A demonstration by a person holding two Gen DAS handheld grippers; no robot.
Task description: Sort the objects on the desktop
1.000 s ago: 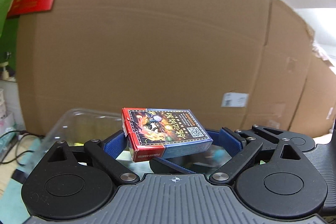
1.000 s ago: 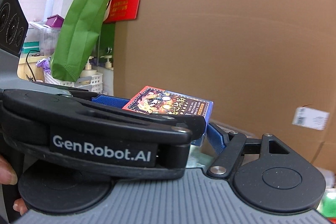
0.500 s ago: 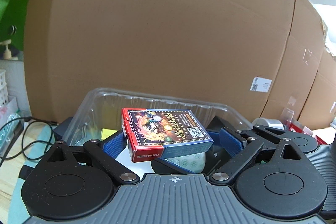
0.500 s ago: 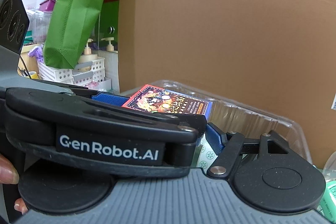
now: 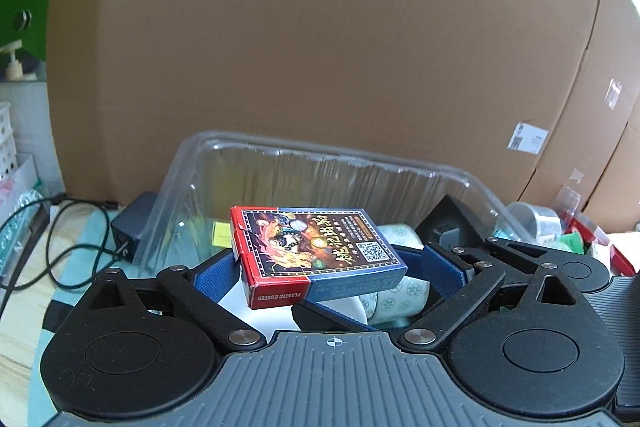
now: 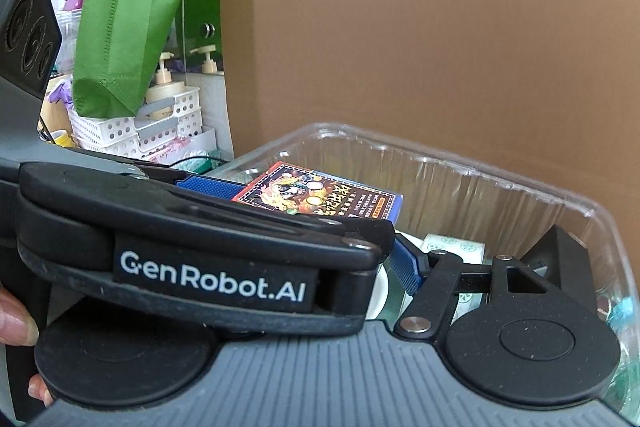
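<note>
1. Held over the clear plastic tray [image 5: 320,163]: a red-and-blue cardboard playing-card box [image 5: 316,251], tilted, clamped between the blue pads of the left gripper [image 5: 330,269]
2. Lying in the tray beneath it: a white tape roll with green print [image 5: 400,303] and a yellow slip
3. Blocking most of the right wrist view: the left gripper's black side, which hides one finger of the right gripper [image 6: 320,251]; only its other blue pad [image 6: 404,267] visible, so no telling whether open or closed
4. Seen only from the right wrist: a green fabric bag [image 6: 132,7] hanging above a white perforated basket [image 6: 120,131]
5. Seen only from the left wrist: a black power adapter [image 5: 132,223] with its cable, just beside the tray
6. Underneath, a teal mat [image 5: 86,243] on a pale wooden desk [image 5: 20,311]; behind, a large brown cardboard sheet [image 5: 320,47]
</note>
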